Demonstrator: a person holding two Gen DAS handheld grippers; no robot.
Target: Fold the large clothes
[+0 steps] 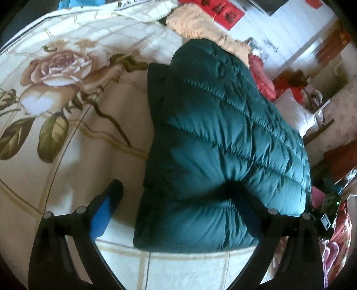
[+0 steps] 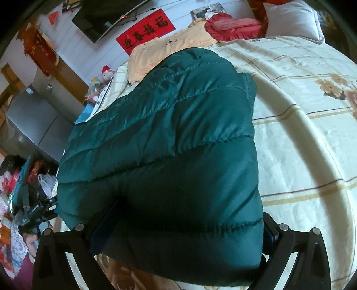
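- The dark green quilted puffer jacket (image 1: 223, 138) lies on the cream blanket printed with brown roses and tan stripes (image 1: 73, 116), already doubled into a thick, compact bundle. I judge the folding to be in a late step, either pressing this fold flat or setting up one more.
- The left gripper (image 1: 176, 200) has its jaws spread wide: the blue-padded finger stands clear over the blanket to the left of the jacket, while the other finger presses into the padding at the bundle's near corner. It clamps nothing.
- The right gripper (image 2: 185, 232) straddles the near edge of the jacket (image 2: 160, 142), one finger at each side of the bulge. Whether the pads truly pinch the fabric, I cannot tell.
- Next move, as I judge it: a firm bite through several puffy layers, then a lift and carry of the near edge toward the far end. The slick, springy filling may slip out or spring back open.
- Edges: in the left view the jacket's far side runs near the bed's edge, with a cluttered floor beyond. At the far end a peach fringed cloth (image 2: 169, 48) touches the jacket, and a red ruffled heart-shaped cushion (image 2: 232, 25) and a white pillow (image 2: 292, 20) lie beyond.
- Open room: broad bare blanket (image 2: 301, 125) lies on the side away from that edge, so shifting the bundle there looks safest.
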